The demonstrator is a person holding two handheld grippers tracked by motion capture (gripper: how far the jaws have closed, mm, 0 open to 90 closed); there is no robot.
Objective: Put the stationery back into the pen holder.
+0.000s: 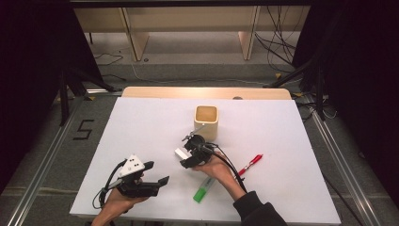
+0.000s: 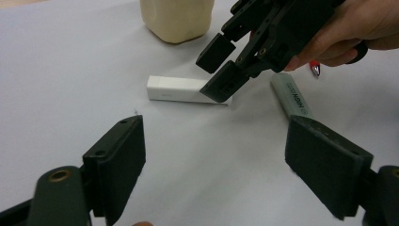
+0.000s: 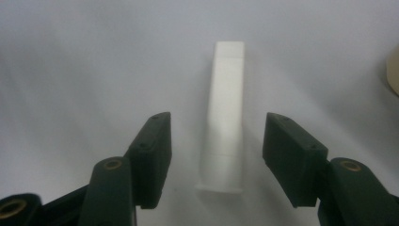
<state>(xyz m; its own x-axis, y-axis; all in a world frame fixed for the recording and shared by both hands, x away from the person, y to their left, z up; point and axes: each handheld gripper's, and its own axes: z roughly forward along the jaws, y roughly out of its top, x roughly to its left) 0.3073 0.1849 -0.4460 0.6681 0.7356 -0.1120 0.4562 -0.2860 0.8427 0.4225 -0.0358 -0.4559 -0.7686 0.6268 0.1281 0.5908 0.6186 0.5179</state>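
While your right gripper (image 3: 216, 155) stands part-open, the white rectangular plastic block (image 3: 227, 117) lies flat between its jaws, untouched by either pad.

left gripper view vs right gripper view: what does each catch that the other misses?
Left gripper view alone: the green marker, the red pen's tip, the right gripper from outside, and the left gripper with jaws wide apart. Right gripper view alone: the white block's whole length between the right gripper's open jaws, with gaps either side. Both: the white block, the cream cup, the white table.
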